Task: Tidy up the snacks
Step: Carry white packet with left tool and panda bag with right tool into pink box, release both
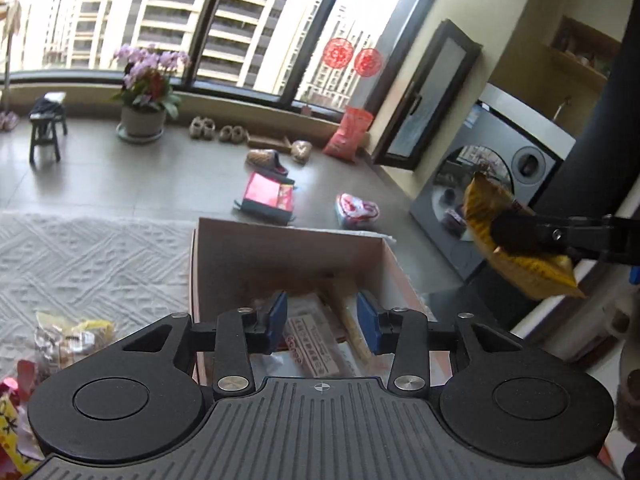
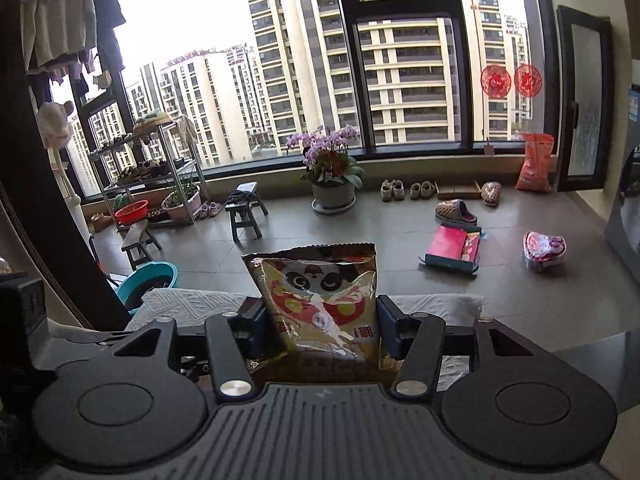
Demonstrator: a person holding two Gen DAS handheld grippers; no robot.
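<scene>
The snack bag (image 2: 320,312) is glossy, crinkled foil, and the box (image 1: 288,256) is matt cardboard. White, rough, embossed cloth (image 1: 92,264) covers the surface, while each hand-held gripper (image 1: 322,322) is matt black plastic with shiny metal screws and blue pads (image 1: 278,316).

1 cardboard box (image 1: 288,252), 1 yellow snack bag (image 2: 320,308), 1 potted orchid (image 2: 332,168), 2 red window cutouts (image 2: 496,81), 2 small stools (image 2: 244,208), 1 washing machine (image 1: 500,160).

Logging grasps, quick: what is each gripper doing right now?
Left gripper: open, holding nothing, above the open cardboard box.
Right gripper: closed on the golden panda-print snack bag.
</scene>
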